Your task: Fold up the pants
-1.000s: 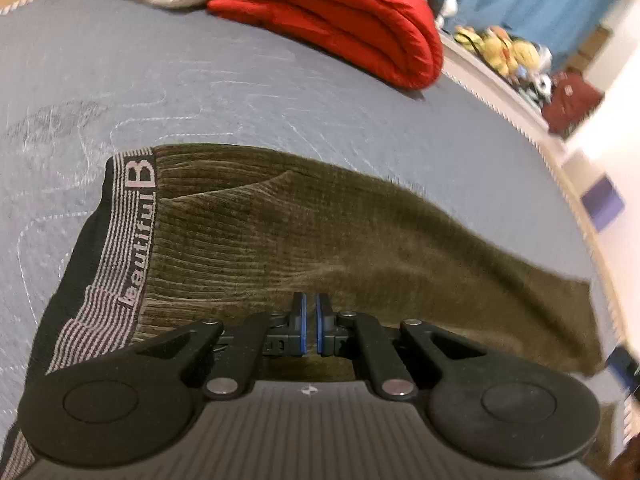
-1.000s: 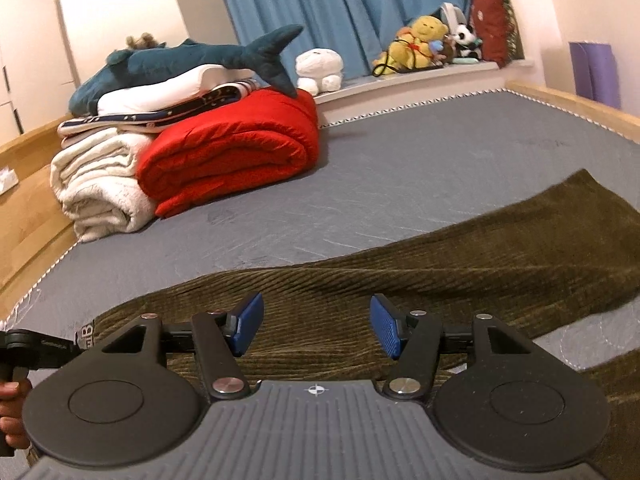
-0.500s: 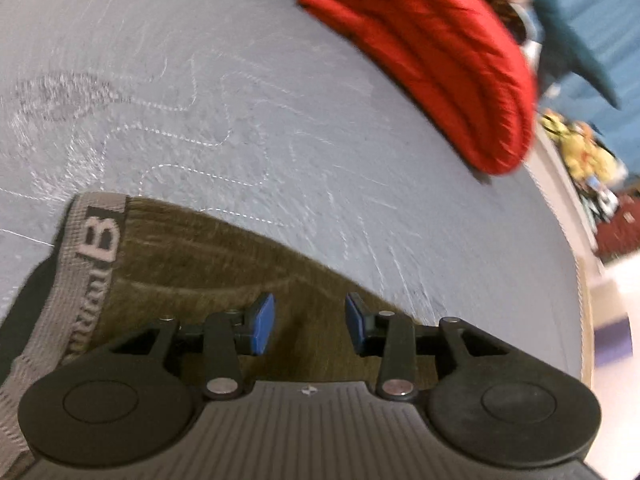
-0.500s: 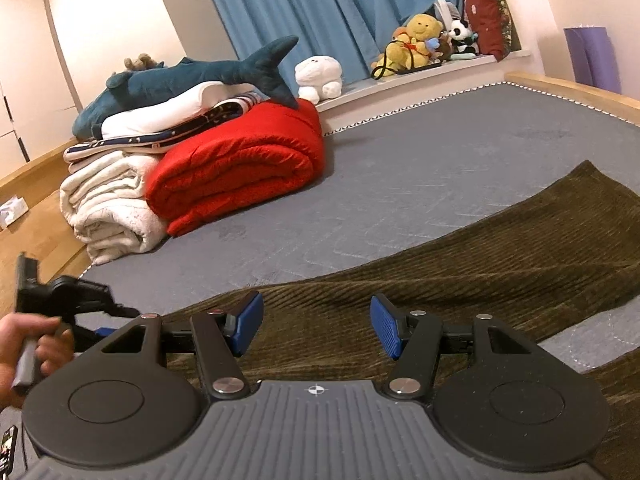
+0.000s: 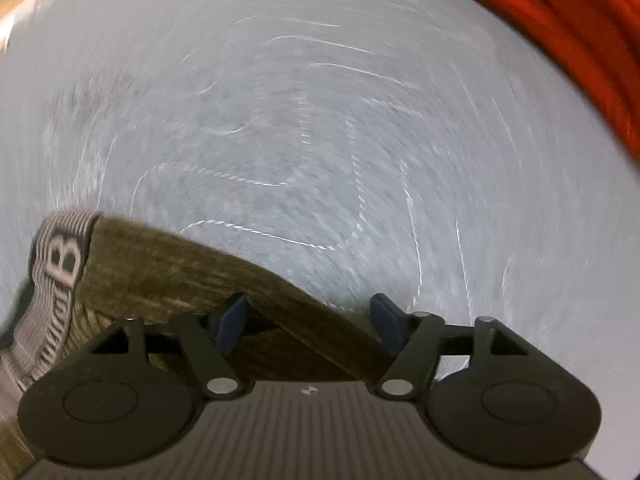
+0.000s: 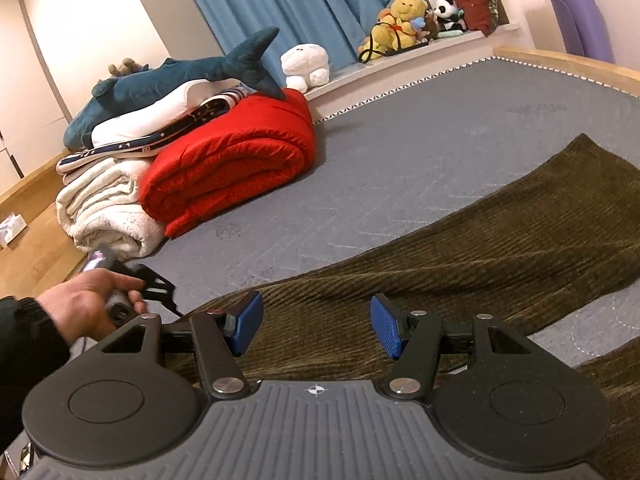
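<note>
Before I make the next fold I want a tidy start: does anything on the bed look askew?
Nothing is damaged or spilled. The olive pants lie slanted across the grey mattress, with shallow wrinkles, not squared up. Both the left tool and right tool are open over the fabric, holding nothing.

Two grippers were in view: the left gripper [image 5: 310, 320] at the bottom of its own frame, the right gripper [image 6: 316, 326] at the bottom of its. One pair of pants [image 6: 460, 264] lay across the lower right. One hand [image 6: 86, 300] showed at lower left. One red blanket [image 6: 236, 160] and one white blanket [image 6: 106, 208] sat left of centre, one plush shark [image 6: 180, 76] above them. One white plush [image 6: 306, 66] and one yellow bear [image 6: 394, 20] sat along the top.
</note>
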`<action>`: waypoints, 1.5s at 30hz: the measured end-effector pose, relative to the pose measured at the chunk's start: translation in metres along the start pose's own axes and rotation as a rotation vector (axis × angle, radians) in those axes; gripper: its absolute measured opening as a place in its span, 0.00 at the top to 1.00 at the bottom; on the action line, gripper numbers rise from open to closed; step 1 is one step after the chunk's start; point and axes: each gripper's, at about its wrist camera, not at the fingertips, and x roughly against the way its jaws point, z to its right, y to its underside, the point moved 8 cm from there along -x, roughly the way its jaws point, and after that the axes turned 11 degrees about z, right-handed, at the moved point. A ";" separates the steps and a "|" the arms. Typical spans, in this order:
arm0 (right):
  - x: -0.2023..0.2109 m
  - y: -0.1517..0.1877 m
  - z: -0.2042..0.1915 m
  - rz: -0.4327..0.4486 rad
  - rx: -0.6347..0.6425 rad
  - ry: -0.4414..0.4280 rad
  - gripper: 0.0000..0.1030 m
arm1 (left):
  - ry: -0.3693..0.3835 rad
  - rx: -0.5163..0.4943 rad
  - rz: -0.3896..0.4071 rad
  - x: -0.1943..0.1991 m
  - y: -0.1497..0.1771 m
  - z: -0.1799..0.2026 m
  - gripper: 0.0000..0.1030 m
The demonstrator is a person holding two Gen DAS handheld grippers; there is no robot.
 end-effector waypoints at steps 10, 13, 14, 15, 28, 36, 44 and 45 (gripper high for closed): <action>-0.004 -0.002 0.019 0.002 -0.031 0.074 0.40 | 0.200 -0.206 0.228 0.066 0.017 -0.030 0.92; -0.002 -0.004 0.023 0.012 -0.036 0.090 0.40 | 0.342 -0.225 0.309 0.113 0.033 -0.058 0.93; 0.000 -0.005 0.023 0.018 -0.036 0.096 0.40 | 0.385 -0.228 0.328 0.131 0.040 -0.068 0.93; 0.001 -0.007 0.026 0.024 -0.035 0.101 0.40 | 0.435 -0.232 0.343 0.148 0.050 -0.083 0.93; 0.025 -0.003 0.043 0.054 -0.064 0.195 0.40 | 0.657 -0.377 0.094 0.172 0.221 -0.214 0.93; 0.033 0.006 0.054 0.049 -0.089 0.250 0.40 | 0.625 -0.039 -0.005 0.137 0.194 -0.252 0.64; 0.035 0.011 0.072 0.046 -0.110 0.301 0.40 | 0.600 0.060 0.005 0.134 0.174 -0.252 0.64; 0.035 0.011 0.074 0.047 -0.106 0.306 0.40 | 0.600 0.062 0.008 0.135 0.173 -0.250 0.64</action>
